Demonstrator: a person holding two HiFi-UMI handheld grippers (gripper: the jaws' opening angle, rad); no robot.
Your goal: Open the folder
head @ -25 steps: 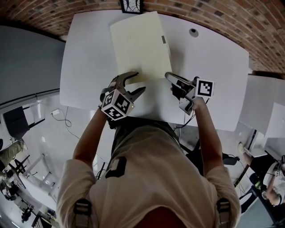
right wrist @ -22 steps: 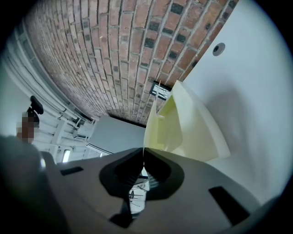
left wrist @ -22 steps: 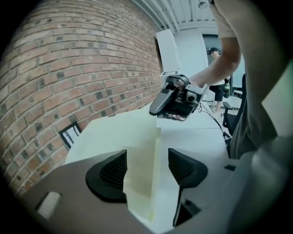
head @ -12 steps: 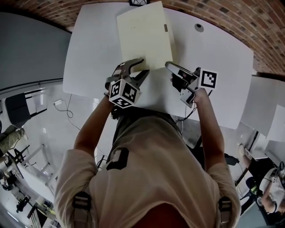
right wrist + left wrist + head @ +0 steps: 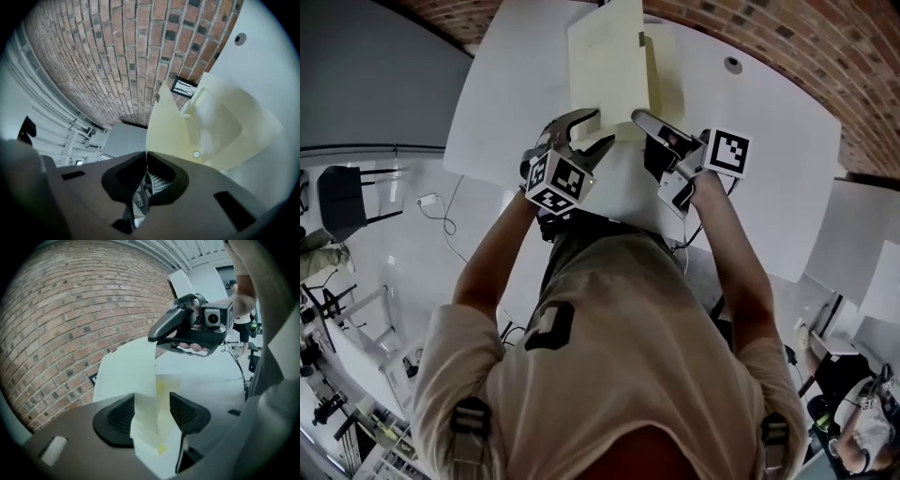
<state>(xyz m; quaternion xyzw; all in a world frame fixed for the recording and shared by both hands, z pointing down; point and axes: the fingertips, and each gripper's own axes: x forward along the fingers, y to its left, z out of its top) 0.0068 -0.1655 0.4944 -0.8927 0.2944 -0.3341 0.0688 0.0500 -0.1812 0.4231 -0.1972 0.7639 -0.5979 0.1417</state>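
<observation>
A pale yellow folder (image 5: pixel 605 56) lies on the white table (image 5: pixel 506 103), and its cover is lifted on its right side. My right gripper (image 5: pixel 636 117) is shut on the cover's near edge and holds it up; in the right gripper view the thin cover (image 5: pixel 171 126) runs into the closed jaws (image 5: pixel 146 157) and the inner pocket (image 5: pixel 220 122) shows. My left gripper (image 5: pixel 589 129) is at the folder's near edge. Its jaws have just been opening. The folder's layers (image 5: pixel 152 427) fill the gap and touch both pads. The right gripper (image 5: pixel 154 336) shows above them.
A brick wall runs behind the table. A round cable hole (image 5: pixel 732 65) sits in the table to the right of the folder. A small black-framed item (image 5: pixel 183 87) is at the wall behind the folder. A second white table (image 5: pixel 862 244) stands to the right.
The right gripper has risen with the cover's edge, so the cover went from flat to lifted. The left gripper moved up onto the folder's near edge.
</observation>
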